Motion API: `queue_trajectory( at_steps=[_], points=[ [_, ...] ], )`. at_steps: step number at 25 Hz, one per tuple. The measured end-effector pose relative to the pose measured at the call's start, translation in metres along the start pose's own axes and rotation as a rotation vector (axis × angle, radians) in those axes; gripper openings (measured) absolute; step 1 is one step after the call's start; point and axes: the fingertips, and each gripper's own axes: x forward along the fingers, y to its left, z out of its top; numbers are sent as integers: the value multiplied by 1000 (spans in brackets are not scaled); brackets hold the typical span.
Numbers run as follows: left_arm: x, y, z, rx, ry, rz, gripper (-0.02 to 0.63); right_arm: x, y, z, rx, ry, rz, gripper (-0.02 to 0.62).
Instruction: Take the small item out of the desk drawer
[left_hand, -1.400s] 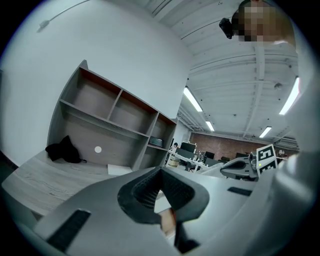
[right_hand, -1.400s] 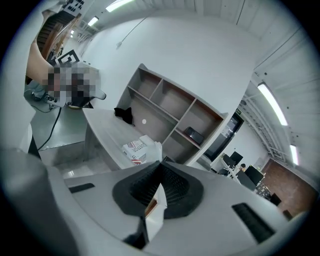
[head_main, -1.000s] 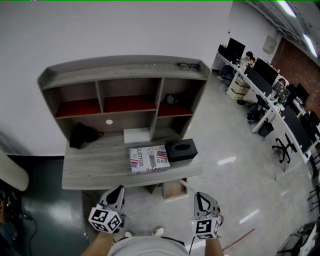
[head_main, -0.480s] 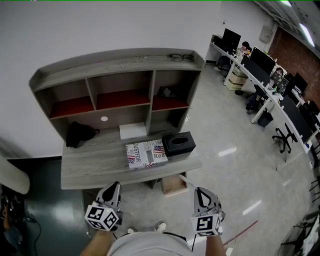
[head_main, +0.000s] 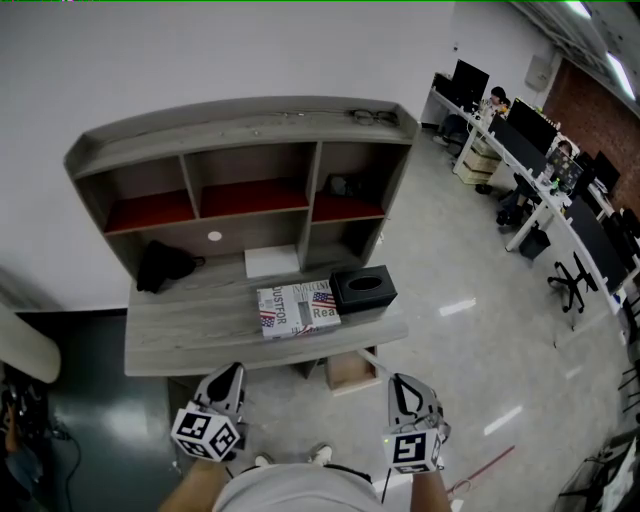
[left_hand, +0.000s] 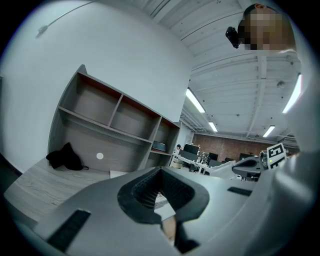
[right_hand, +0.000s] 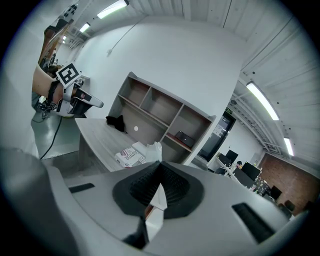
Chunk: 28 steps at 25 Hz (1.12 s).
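My left tool (head_main: 230, 375) and right tool (head_main: 403, 388), both closed and empty, hover just in front of the table (head_main: 190, 335), where a printed box (head_main: 298, 310) lies.

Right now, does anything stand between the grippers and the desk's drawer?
Nothing visible does. The left gripper and right gripper hang short of the desk, only floor between. A pale box juts from under the desk's front edge, perhaps the open drawer; no small item shows.
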Motion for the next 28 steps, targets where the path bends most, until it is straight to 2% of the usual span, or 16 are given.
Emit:
queue_trajectory(
  at_steps=[4,11,28],
  points=[
    [-6,3,0,-4,-2,3,18,0,3,11,-7,-24,-4,23],
    [-18,16,-2,-11,1,9,18,-2,21,23,-23,-3,15,23],
    [-51,45,-9,-32,12,-24,18,-17,61,39,-20,13,-32,23]
  ],
)
